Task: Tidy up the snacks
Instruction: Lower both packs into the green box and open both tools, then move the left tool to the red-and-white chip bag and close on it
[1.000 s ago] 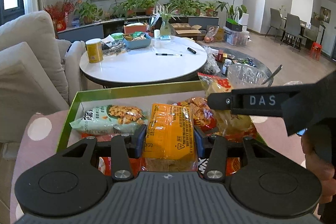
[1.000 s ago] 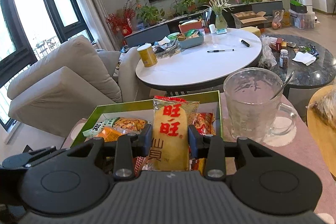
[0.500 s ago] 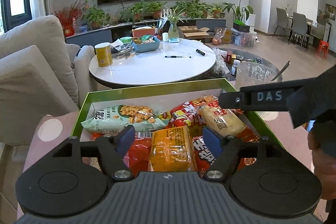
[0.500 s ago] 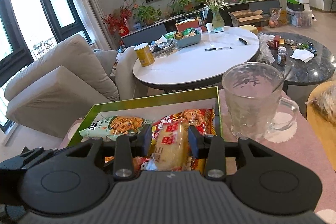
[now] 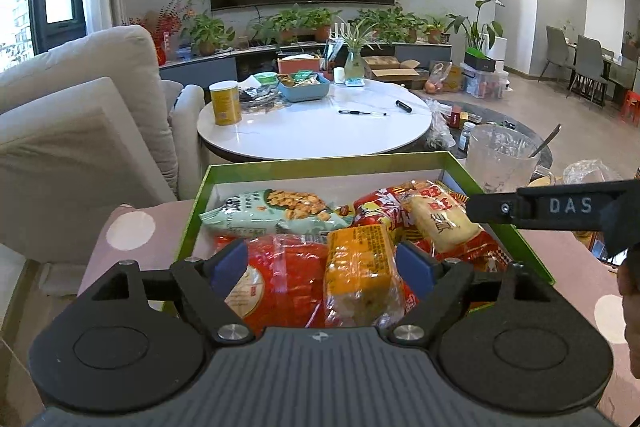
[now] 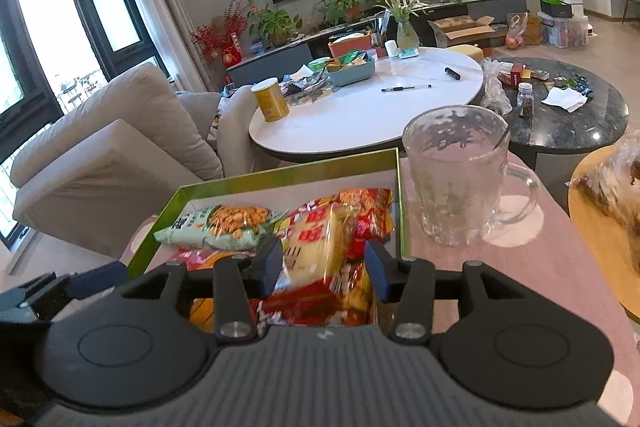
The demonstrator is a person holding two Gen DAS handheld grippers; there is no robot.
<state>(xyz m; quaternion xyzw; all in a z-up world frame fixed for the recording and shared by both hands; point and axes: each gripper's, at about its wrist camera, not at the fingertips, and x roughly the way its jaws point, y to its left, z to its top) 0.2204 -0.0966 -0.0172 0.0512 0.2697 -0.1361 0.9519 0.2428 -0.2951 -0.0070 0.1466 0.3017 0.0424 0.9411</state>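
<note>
A green-rimmed box [image 5: 320, 161] holds several snack packets, among them a pale green peanut bag [image 5: 276, 211]. My left gripper [image 5: 322, 267] hangs over the box's near end with its jaws opening. An orange packet [image 5: 360, 263] lies on the pile between them, and neither pad touches it. My right gripper [image 6: 324, 265] is shut on a yellow rice cracker packet [image 6: 316, 243], which tilts forward onto the pile by the box's right wall [image 6: 401, 203]. One of its fingers [image 5: 560, 206] shows from the side in the left wrist view, next to the same cracker packet [image 5: 436, 223].
A glass mug [image 6: 456, 179] with a spoon stands just right of the box on the pink dotted cloth [image 6: 520, 267]. A wooden tray [image 6: 592, 211] with a bagged item lies further right. Beyond stand a round white table [image 6: 360, 115] and a beige sofa [image 6: 112, 147].
My left jaws have opened and let go of the orange packet, which now lies in the box, and the gripper has drawn back. The right gripper's cracker packet has tipped from upright down onto the pile.
</note>
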